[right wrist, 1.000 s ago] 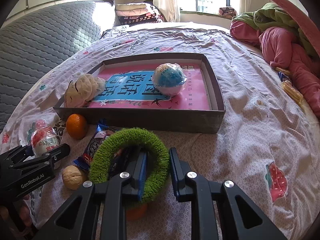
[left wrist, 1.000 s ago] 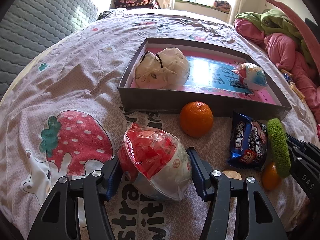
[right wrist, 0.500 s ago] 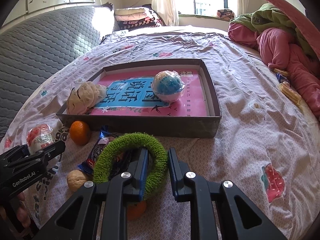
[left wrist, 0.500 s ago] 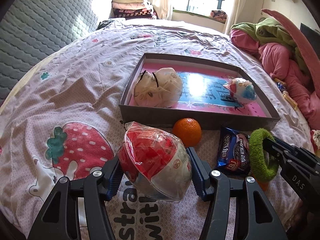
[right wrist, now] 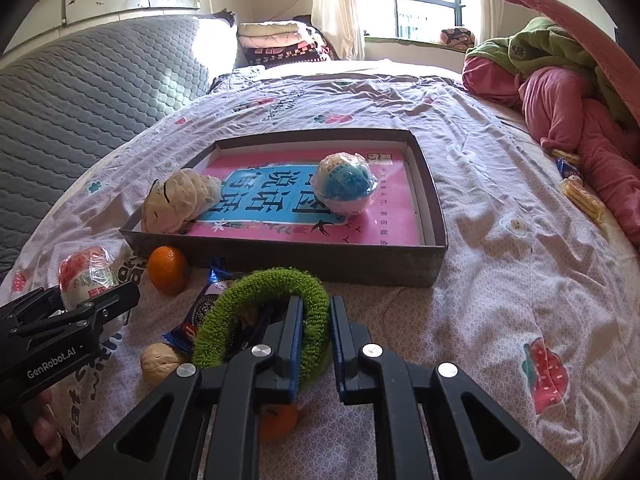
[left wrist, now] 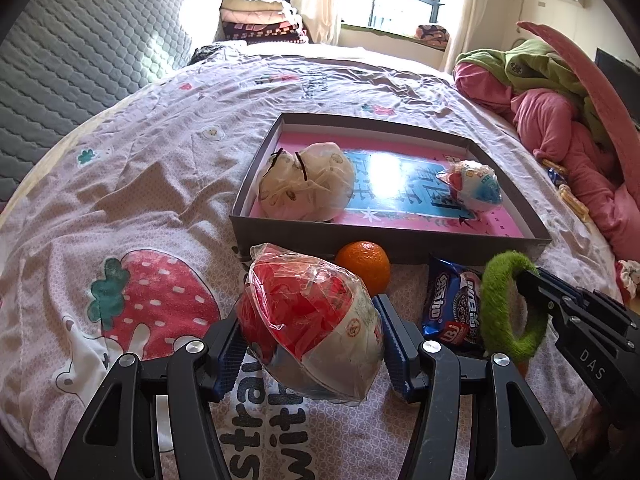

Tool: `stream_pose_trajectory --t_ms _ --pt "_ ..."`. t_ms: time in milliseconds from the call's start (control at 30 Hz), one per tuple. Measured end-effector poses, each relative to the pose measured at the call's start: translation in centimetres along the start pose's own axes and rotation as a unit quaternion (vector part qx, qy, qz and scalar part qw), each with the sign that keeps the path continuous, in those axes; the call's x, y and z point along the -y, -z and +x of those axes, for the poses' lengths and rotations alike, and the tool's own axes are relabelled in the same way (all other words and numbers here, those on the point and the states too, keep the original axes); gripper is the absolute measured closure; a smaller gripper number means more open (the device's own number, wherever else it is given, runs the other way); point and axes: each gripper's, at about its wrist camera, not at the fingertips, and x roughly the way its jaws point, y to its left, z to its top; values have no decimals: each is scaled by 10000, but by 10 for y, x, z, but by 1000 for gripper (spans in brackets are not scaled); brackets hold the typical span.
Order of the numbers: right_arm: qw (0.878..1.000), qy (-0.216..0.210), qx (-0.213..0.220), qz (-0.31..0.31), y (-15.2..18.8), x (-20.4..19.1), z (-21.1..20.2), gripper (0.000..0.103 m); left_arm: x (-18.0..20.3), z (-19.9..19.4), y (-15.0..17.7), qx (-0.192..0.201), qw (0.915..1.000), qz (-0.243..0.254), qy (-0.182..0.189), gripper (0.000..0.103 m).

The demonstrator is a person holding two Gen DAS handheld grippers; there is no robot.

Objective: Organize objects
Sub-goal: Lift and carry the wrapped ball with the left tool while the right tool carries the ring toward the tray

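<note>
Left wrist: left gripper (left wrist: 310,346) clamped on red ball (left wrist: 308,320), held above the sheet, near side of box (left wrist: 384,246). Slick wrap, round shape: could squirt out of the pads mid-carry. Orange (left wrist: 363,266) and box wall right ahead, so needs lifting over, not pushing. Bun (left wrist: 306,186) already in the box's left end, blue ball (left wrist: 472,184) at the right.

Right wrist: right gripper (right wrist: 314,330) just squeezed tight on green ring (right wrist: 260,308), one side pinched only. Could swing, snag the snack pack (right wrist: 200,314) beneath. Walnut (right wrist: 162,362) just beside, second orange (right wrist: 278,420) under the jaws
</note>
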Motion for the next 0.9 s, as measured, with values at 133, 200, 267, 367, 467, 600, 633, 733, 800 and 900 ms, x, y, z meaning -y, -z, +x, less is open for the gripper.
stream_pose_trajectory --t_ms 133,200,267,367,467,600,633,733,800,900 --pt "9998 -45 178 -5 -3 -1 -6 90 3 -5 -1 121 9999 40 -14 42" --pt "9997 -73 242 -1 -5 -2 -8 90 3 -6 -2 157 9998 65 -35 42" --pt "9995 -78 313 7 -7 -2 -11 90 3 -8 -3 197 9998 49 -23 42" --pt "9991 -36 430 -15 -10 -4 -16 90 5 -11 -6 284 9996 73 -52 42" --pt "9984 -5 569 -18 -15 -6 -20 90 9 -14 -8 349 9993 100 -39 42" --pt "9971 4 758 -60 -22 -12 -27 90 15 -20 -13 520 9984 208 -32 42" --pt "9968 7 794 -79 -23 -13 -29 90 17 -22 -14 564 9981 250 -57 42" --pt "9955 56 943 -126 -28 -18 -34 90 20 -25 -20 685 9972 305 -81 42" --pt "9941 132 1062 -176 -31 -22 -38 90 22 -26 -25 760 9965 329 -102 42" --pt "9912 239 1271 -290 -36 -29 -45 90 25 -27 -30 800 9961 356 -114 42"
